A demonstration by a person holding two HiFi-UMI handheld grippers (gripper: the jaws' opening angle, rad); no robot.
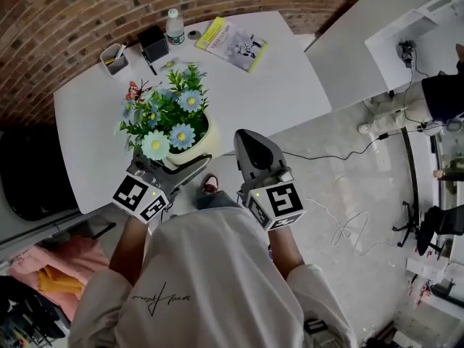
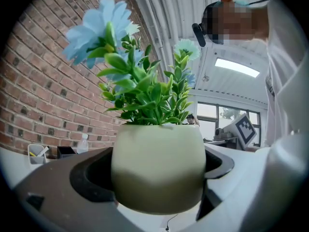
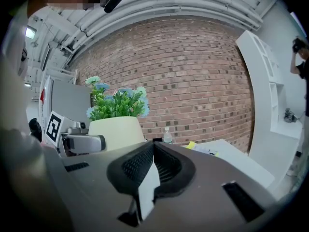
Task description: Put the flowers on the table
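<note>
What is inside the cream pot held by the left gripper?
Green leaves and pale blue flowers rise from the pot; the foliage hides whatever fills it.

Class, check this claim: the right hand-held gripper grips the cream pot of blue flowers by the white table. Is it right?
Wrong hand: the left hand-held gripper grips the cream pot of blue flowers by the white table, as the left gripper view shows.
</note>
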